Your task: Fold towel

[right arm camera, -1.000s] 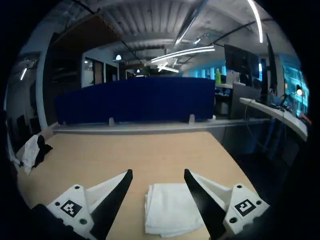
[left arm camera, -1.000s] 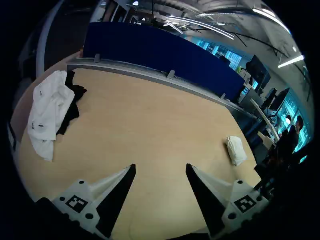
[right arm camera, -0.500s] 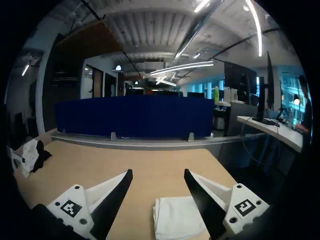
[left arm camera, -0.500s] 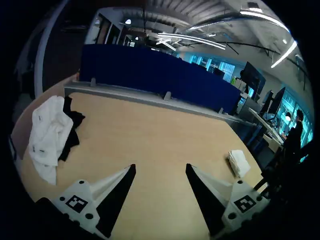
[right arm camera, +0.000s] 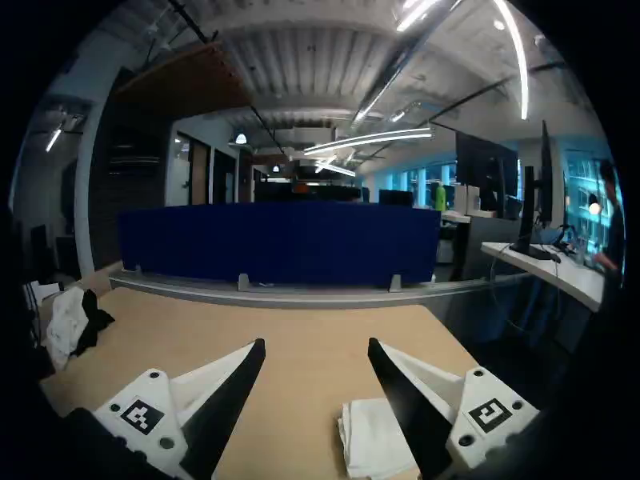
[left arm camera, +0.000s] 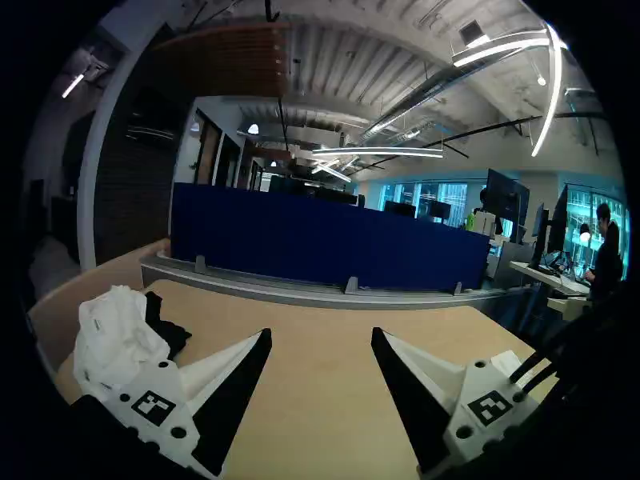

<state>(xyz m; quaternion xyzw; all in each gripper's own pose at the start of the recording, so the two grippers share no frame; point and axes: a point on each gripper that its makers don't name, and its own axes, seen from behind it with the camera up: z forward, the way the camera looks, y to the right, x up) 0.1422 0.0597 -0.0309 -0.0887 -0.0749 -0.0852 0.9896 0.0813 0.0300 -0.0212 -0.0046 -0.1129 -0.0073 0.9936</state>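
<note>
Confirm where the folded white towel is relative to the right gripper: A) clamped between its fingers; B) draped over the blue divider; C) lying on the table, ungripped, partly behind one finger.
C: in the right gripper view the folded towel lies flat on the table, partly hidden by one finger, and the right gripper is open with nothing between its fingers.

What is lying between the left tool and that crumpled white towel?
Nothing visible blocks it. The left tool is open above bare desk, and the crumpled white towel lies off to its left. A black cloth lies against the towel on the tool's side.
</note>
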